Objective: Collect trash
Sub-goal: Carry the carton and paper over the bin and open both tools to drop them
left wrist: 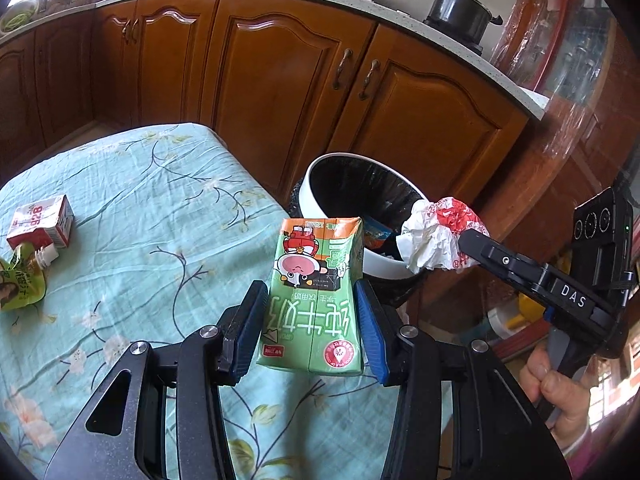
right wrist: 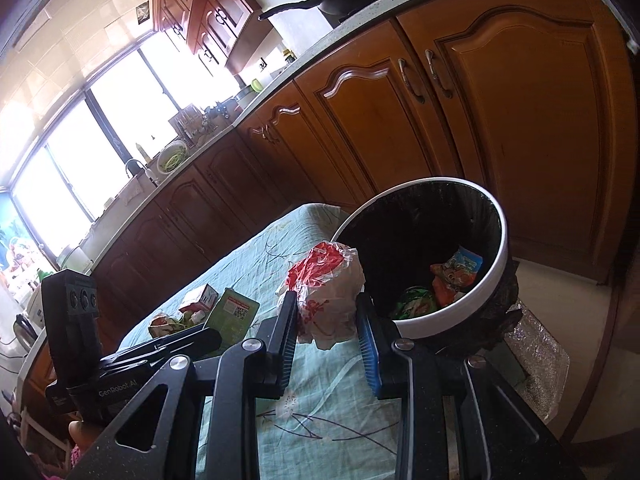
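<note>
wooden kitchen cabinets (left wrist: 280,80) run behind a table under a pale green floral cloth (left wrist: 140,208). just off its far right corner stands a white bin with a black liner (right wrist: 496,280), wrappers already inside. left gripper (left wrist: 310,320) pinches a green milk carton (left wrist: 314,300) between its blue pads, above the cloth. right gripper (right wrist: 328,332) pinches a crumpled red-and-white wrapper (right wrist: 330,292) just beside the bin's rim. far left on the cloth lie a small red-and-white carton (left wrist: 42,222) and a green pouch (left wrist: 20,284).
</note>
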### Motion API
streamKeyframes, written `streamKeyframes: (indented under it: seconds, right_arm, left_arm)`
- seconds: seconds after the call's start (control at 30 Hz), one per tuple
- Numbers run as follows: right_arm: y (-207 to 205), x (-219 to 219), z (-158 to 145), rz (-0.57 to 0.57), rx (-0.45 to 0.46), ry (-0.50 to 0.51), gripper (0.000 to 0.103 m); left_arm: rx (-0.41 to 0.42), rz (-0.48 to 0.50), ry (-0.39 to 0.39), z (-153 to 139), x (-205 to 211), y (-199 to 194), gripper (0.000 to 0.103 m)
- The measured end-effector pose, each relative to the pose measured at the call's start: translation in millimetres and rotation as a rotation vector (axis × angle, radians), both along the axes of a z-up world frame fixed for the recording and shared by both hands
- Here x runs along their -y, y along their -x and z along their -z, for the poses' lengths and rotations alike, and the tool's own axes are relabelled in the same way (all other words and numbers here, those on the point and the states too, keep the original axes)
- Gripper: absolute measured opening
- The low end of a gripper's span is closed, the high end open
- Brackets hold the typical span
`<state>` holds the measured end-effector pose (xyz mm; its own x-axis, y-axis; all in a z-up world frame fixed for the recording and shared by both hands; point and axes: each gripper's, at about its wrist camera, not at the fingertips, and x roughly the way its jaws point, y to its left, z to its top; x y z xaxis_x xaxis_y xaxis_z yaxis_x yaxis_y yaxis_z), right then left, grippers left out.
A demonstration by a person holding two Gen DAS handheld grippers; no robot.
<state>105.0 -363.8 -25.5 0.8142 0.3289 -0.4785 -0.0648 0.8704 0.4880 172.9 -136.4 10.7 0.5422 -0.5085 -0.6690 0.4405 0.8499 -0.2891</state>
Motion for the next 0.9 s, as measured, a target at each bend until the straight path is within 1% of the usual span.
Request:
streamKeyframes:
  seconds: [0.47,0.73,0.9]
  right_arm:
    - [-2,26,-2,0.052,0.006,0.006,0.029]
    - [-17,33,-3,0.069,-0.003,0.024,0.029]
    - [-28,37,-2,0.073,-0.010,0.038,0.029]
  left_arm:
    - [0.022,0.040,-0.015,-10,32,-15,0.044]
    - [0.032,0.074,-0.032,-16,56,-30,0.044]
    - [0.048,0.093,-0.061,-20,74,-42,0.044]
